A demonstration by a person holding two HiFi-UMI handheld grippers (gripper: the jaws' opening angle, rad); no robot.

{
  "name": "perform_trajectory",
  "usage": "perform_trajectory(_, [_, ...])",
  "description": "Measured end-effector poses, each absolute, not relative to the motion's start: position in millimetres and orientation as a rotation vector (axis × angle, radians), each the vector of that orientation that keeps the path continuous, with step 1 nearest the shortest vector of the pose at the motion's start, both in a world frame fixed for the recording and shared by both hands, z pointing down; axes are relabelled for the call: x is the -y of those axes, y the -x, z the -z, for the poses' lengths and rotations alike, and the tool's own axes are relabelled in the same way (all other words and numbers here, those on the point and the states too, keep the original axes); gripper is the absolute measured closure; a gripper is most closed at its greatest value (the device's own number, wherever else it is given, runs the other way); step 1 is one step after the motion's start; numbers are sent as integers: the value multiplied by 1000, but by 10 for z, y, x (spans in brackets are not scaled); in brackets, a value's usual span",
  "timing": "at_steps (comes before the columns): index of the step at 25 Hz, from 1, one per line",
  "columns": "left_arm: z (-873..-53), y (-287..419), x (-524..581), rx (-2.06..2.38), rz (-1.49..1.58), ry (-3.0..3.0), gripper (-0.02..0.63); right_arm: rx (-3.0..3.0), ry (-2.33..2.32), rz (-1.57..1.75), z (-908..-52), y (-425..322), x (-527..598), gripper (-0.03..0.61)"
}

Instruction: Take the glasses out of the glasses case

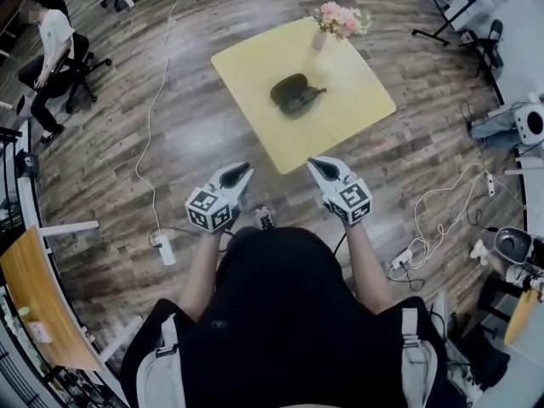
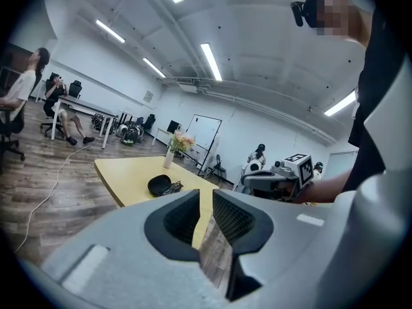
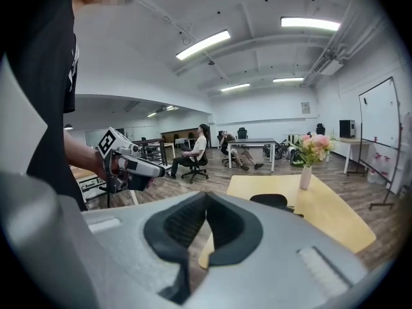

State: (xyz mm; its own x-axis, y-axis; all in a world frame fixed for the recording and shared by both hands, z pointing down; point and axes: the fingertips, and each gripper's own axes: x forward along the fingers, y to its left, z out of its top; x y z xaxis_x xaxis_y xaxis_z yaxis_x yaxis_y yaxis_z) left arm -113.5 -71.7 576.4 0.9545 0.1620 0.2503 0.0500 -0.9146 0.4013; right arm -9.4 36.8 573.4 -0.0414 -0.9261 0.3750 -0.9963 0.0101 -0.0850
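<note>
A dark glasses case (image 1: 289,87) lies open on the yellow table (image 1: 255,66), and dark glasses (image 1: 308,98) rest at its right side, partly out of it. The left gripper view shows the case (image 2: 159,185) far ahead, and so does the right gripper view (image 3: 269,200). My left gripper (image 1: 242,170) is held over the floor, short of the table's near corner, its jaws a narrow gap apart and empty (image 2: 206,195). At the same height, my right gripper (image 1: 313,165) has its tips touching, with nothing between them (image 3: 206,196).
A vase of pink flowers (image 1: 338,19) stands at the table's far edge. Cables and a power strip (image 1: 166,249) lie on the wood floor to my left. A person sits on a chair (image 1: 51,49) at far left. A wooden desk (image 1: 34,304) is near left.
</note>
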Motion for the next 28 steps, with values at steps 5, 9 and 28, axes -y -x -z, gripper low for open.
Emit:
perform_trajectory(5, [-5795,1201,840,-165,-393,-2709,541,2066,-2005,-481,-5768,180,-223,575])
perform_trajectory(9, [-5808,1237,881,-174,-401,-2707,541,2061,-2003,-475,-5765,214,-179,575])
perform_trajectory(28, [-5856,1091,1184,-71,-368,-2688,541,2095,-1971,-487,-5834,-115,83,575])
